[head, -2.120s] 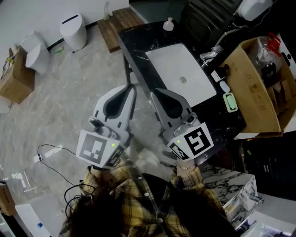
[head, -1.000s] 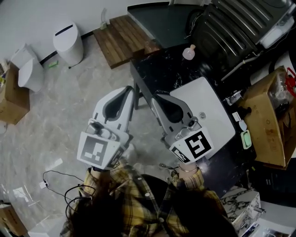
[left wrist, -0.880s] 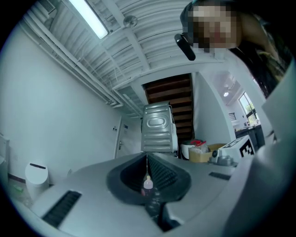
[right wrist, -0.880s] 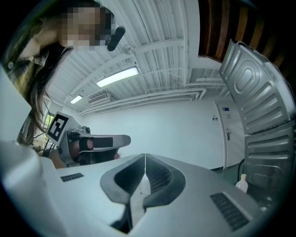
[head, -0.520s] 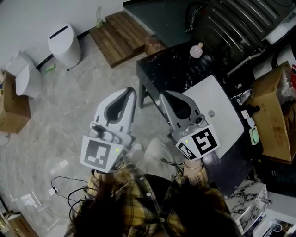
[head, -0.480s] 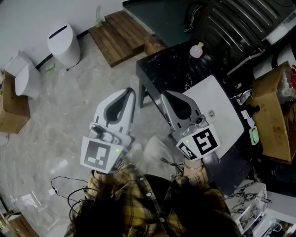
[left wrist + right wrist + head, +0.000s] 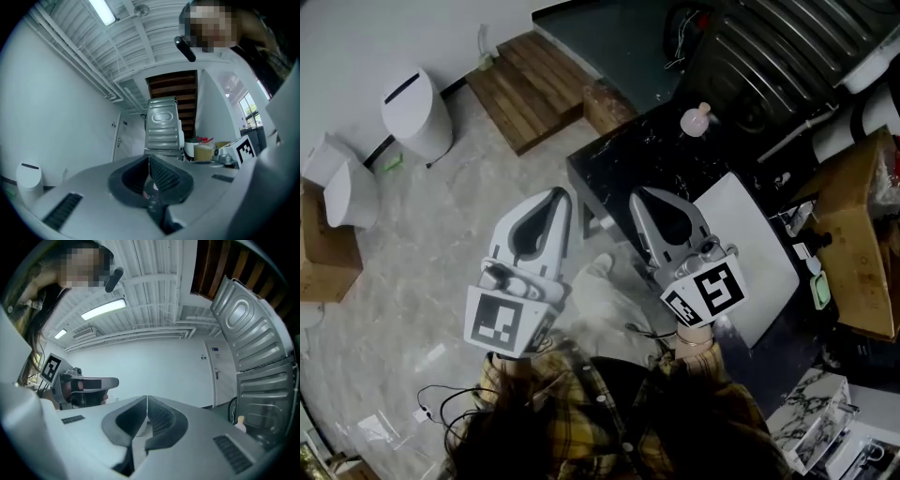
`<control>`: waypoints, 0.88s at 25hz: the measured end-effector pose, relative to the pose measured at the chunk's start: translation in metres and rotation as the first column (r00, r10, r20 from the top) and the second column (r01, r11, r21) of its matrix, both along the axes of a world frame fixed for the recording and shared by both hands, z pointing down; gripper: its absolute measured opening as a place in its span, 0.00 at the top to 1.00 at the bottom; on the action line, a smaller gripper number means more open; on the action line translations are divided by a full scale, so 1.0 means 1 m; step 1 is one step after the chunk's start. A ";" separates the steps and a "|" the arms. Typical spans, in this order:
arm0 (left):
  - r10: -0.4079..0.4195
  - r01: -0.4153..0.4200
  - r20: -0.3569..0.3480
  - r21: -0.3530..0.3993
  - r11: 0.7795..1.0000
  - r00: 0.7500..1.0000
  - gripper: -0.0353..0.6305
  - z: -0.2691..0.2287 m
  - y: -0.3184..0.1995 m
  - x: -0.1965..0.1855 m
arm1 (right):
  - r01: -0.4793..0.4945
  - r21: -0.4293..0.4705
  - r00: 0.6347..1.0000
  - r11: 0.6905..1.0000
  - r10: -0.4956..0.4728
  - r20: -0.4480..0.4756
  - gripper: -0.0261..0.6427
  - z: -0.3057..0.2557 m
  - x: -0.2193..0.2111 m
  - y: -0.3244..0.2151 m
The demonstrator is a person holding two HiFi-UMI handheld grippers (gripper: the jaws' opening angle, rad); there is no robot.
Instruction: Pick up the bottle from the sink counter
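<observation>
The counter is glossy black stone with white veins, and its sink is smooth matt white. The bottle looks like pale pink plastic. The left claw and right claw have matt grey plastic shells and ribbed dark pads. The floor is polished pale marble.

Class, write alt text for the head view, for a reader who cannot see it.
From above, a person in a plaid shirt holds two shut, empty tools side by side: left tool over the floor, right tool over a black sink counter. A small pink bottle stands untouched at the counter's far end, beyond a white basin.
</observation>
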State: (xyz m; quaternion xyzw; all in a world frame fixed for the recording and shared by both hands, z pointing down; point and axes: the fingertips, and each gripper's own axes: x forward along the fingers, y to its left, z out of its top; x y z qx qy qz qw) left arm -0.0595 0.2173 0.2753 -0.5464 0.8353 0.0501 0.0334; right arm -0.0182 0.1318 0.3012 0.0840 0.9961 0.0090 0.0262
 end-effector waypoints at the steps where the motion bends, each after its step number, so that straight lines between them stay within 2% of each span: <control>1: 0.009 -0.009 0.007 -0.006 1.000 1.000 0.91 -0.001 -0.010 -0.009 | -0.007 -0.005 1.000 1.000 0.007 -0.002 0.94 0.000 -0.010 -0.009; 4: 0.042 -0.041 0.022 -0.038 0.998 0.999 0.91 0.000 -0.044 -0.037 | -0.034 -0.019 0.999 0.999 0.034 -0.008 0.94 -0.001 -0.044 -0.041; 10: 0.162 -0.162 -0.005 -0.077 0.984 0.987 0.91 0.005 -0.116 -0.083 | -0.135 -0.043 0.991 0.990 0.134 -0.013 0.94 -0.003 -0.089 -0.105; 15: 0.254 -0.254 -0.013 -0.096 0.962 0.967 0.91 0.005 -0.170 -0.103 | -0.230 -0.053 0.973 0.972 0.228 -0.037 0.94 0.001 -0.100 -0.156; 22: 0.379 -0.378 -0.009 -0.108 0.920 0.925 0.91 0.006 -0.228 -0.103 | -0.336 -0.036 0.941 0.941 0.334 -0.044 0.94 -0.002 -0.104 -0.203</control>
